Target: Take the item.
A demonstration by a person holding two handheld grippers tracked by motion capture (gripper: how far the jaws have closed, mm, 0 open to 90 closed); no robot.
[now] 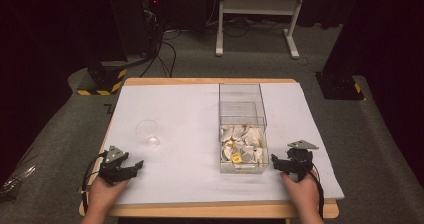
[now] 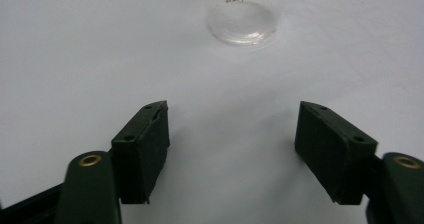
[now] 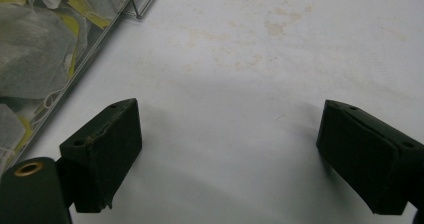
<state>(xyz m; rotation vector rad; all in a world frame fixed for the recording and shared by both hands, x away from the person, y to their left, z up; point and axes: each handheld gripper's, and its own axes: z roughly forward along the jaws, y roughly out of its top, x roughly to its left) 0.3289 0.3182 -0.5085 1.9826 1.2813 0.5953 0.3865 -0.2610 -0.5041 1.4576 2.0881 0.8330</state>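
wooden-edged table covered by white sheet, on grey carpet. near left of sheet: left gripper held in left hand, resting low on sheet near front edge, jaws spread wide with nothing between, grey three-cornered plate on top. in left gripper view same left gripper wide apart over bare white sheet, clear plastic cup straight ahead, well apart from jaws, seen from above, looks empty. in high view clear plastic cup upright on left half of sheet, ahead of left gripper, not touching it. clear rectangular box right of centre, long side running away from person, open top, front half holding heap of tea bags in white paper with yellow tags, back half looking empty. right gripper held in right hand just beside box's front right corner, jaws pointing toward box, apart from it. in right gripper view right gripper spread wide, nothing gripped, above white sheet with faint brownish stains; clear box wall at upper left, tea bags with yellow tags and strings behind it, left jaw near wall, cannot tell if touching. behind table: white desk frame legs, black cables, black-and-yellow striped base.
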